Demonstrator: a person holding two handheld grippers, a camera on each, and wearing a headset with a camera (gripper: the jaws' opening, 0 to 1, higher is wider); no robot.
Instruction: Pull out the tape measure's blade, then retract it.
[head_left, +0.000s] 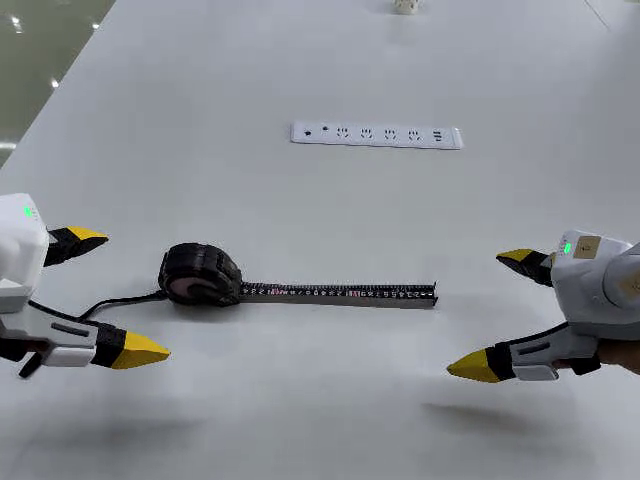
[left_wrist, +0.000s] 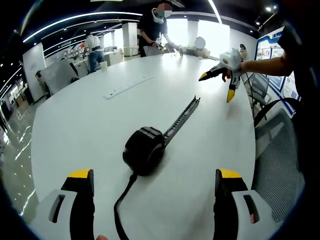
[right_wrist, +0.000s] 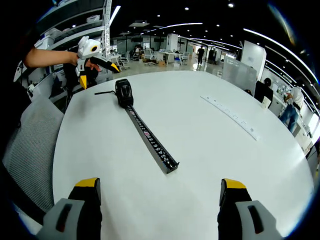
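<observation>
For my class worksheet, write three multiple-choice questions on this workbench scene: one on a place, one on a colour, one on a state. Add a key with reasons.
1. Where does the power strip lie? A. Beyond the blade, farther from the person. B. On the floor. C. On a chair.
2. What colour are the jaw tips of the left gripper and right gripper? A. Red. B. Yellow. C. Blue.
3. The blade is: A. fully retracted. B. pulled out, flat on the table. C. held in the air.
Key: 1 A, it lies past the blade in the head view; 2 B, all four tips are yellow; 3 B, its markings run along the table.
</observation>
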